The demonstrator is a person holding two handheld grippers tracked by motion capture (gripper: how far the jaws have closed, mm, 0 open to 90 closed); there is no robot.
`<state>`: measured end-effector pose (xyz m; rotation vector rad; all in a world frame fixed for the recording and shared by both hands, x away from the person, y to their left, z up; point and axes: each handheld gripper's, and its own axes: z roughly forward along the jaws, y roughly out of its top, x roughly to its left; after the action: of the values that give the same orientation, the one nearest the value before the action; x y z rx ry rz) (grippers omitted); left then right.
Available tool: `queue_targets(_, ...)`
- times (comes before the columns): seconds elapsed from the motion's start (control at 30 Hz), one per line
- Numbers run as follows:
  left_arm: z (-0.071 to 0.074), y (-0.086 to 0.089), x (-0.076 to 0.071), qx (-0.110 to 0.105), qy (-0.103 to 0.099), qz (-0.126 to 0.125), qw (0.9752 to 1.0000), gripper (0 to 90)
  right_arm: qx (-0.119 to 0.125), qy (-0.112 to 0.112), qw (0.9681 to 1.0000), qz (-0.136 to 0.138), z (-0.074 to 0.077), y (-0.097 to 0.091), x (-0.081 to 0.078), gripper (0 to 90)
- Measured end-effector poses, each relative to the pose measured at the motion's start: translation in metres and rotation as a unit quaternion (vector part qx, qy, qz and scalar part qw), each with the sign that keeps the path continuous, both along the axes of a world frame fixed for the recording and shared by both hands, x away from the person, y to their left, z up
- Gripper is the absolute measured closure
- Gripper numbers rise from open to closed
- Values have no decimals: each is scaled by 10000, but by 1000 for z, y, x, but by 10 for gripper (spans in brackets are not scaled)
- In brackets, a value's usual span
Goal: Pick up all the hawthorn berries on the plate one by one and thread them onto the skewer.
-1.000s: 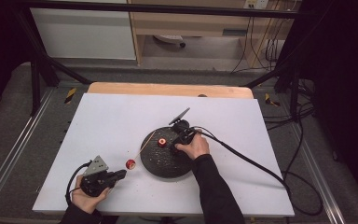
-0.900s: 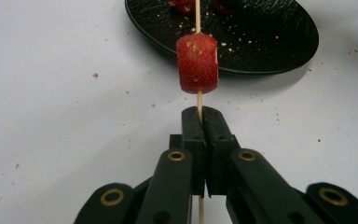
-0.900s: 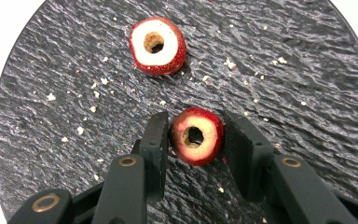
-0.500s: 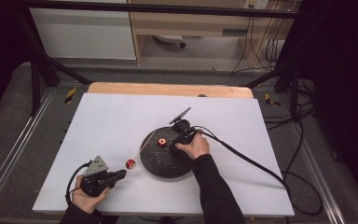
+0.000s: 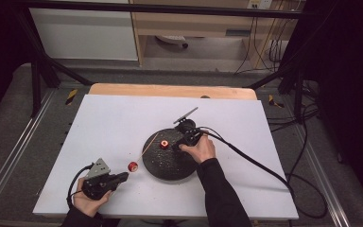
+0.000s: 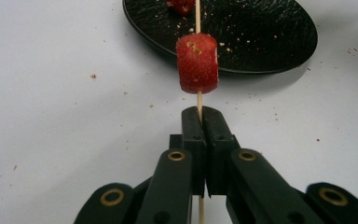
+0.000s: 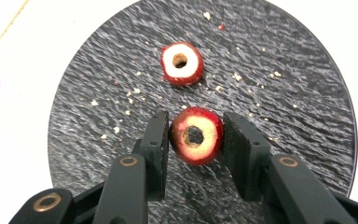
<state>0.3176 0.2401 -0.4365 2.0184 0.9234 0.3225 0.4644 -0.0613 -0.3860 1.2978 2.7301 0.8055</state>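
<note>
1. On the white table top (image 5: 123, 123), high view: round black textured plate (image 5: 170, 158) near the middle; one cored red fruit slice (image 5: 164, 144) lying on it. The right gripper (image 5: 182, 142) is over the plate's far side. The left gripper (image 5: 118, 178) is at the near left, holding a thin wooden skewer (image 5: 146, 147) that slants up over the plate's rim, with a red fruit chunk (image 5: 133, 166) threaded on it just beside the plate.

2. Left gripper view: jaws fully closed, pinching the skewer (image 6: 198, 100) close below the threaded chunk (image 6: 196, 63); the stick's tip reaches over the plate (image 6: 261, 32).

3. Right gripper view: jaws narrowed onto a second cored slice (image 7: 196, 135), pads pressing its red sides, the hole facing the camera; the loose slice (image 7: 182, 63) lies beyond on the plate (image 7: 284, 93).

4. Handling note, judged: the step is threading the held slice. Keep the squeeze light, line the hole up with the skewer tip, hold the stick steady, and slide the slice straight along it.
</note>
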Motion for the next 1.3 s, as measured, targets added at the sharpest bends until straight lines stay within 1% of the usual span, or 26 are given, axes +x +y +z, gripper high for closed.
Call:
queue_targets(0.07, 0, 0, 0, -4, -2, -2, 10000, 881, 83, -63, 9999, -9, 2, -1, -2, 629)
queue_targets(0.2, 0, 0, 0, -2, -7, -5, 10000, 881, 251, -109, 9996, -43, 6, -3, -6, 630)
queue_targets(0.23, 0, 0, 0, 0, -7, -5, 10000, 881, 290, -155, 9995, -39, 7, -4, -7, 630)
queue_targets(0.47, 0, -1, -1, -1, -16, 2, 10000, 881, 567, -237, 9981, -103, 8, -11, -15, 630)
queue_targets(0.6, 0, -1, -1, 0, -22, 0, 10000, 880, 783, -327, 9963, -154, 8, -15, -19, 630)
queue_targets(0.63, 0, -1, -1, -2, -26, -1, 10000, 881, 834, -380, 9957, -161, 8, -16, -20, 631)
queue_targets(0.83, 1, -2, -2, -37, -44, 8, 10000, 880, 1161, -610, 9910, -251, 7, -21, -30, 631)
queue_targets(0.9, 1, -2, -2, -52, -56, 12, 10000, 880, 1309, -679, 9886, -306, 7, -22, -33, 631)
queue_targets(0.97, 1, -3, -2, -60, -59, 12, 10000, 881, 1408, -741, 9866, -359, 6, -24, -36, 631)
queue_targets(1.03, 1, -3, -2, -64, -67, 14, 10000, 880, 1558, -821, 9835, -417, 5, -27, -39, 631)
queue_targets(1.1, 0, -3, -3, -94, -82, 31, 9999, 880, 1728, -910, 9795, -492, 4, -29, -42, 631)
queue_targets(1.2, 1, -4, -3, -116, -101, 43, 9999, 880, 1990, -979, 9733, -594, 2, -31, -46, 631)
queue_targets(1.3, 1, -5, -4, -120, -112, 43, 9999, 880, 2240, -1091, 9661, -681, 0, -34, -50, 631)
